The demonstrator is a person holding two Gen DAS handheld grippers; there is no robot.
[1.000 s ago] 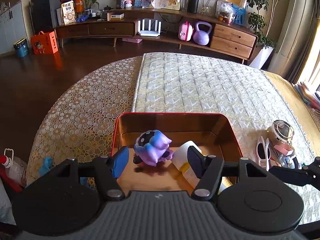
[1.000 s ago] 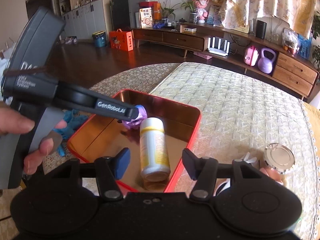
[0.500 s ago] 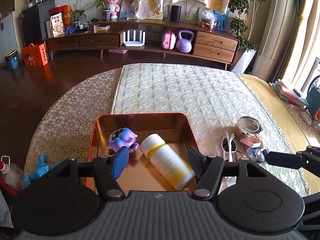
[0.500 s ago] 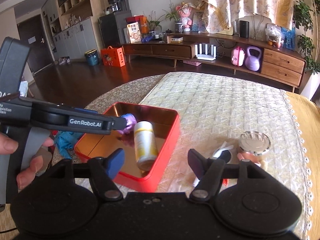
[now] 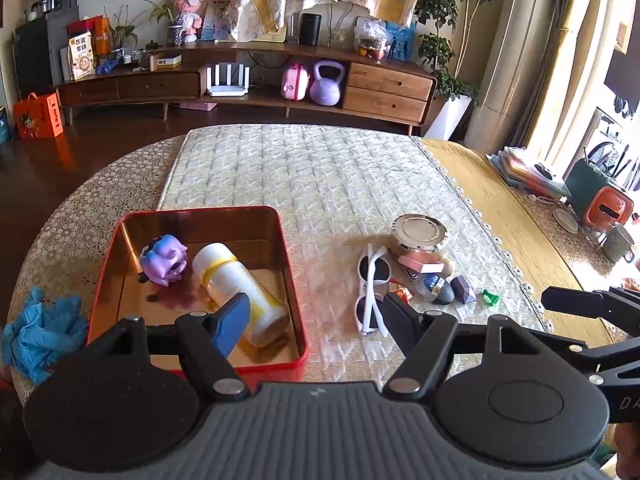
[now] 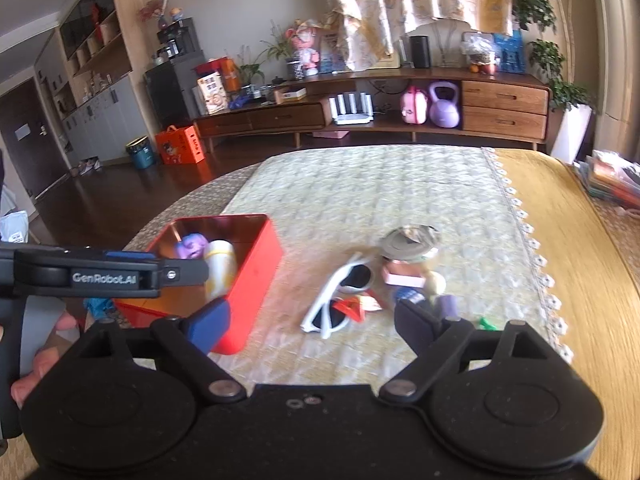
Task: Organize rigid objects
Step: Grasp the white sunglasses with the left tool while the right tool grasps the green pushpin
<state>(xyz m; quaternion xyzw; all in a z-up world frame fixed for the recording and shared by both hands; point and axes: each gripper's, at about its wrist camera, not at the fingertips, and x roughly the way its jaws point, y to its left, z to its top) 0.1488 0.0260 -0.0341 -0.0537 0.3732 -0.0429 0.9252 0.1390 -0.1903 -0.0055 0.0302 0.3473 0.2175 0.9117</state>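
Red tin (image 5: 294,280): on quilted table, left side | inside: purple toy (image 5: 164,262), white bottle (image 5: 236,288) lying | left gripper (image 5: 316,320): jaws widening, nothing between | right gripper (image 6: 312,320): jaws widening, nothing between

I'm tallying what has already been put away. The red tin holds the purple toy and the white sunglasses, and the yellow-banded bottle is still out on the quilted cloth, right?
Not quite: you have swapped two items. In the left wrist view the red tin holds the purple toy and the yellow-banded bottle, lying on its side. The white sunglasses are the ones still out on the quilted cloth.
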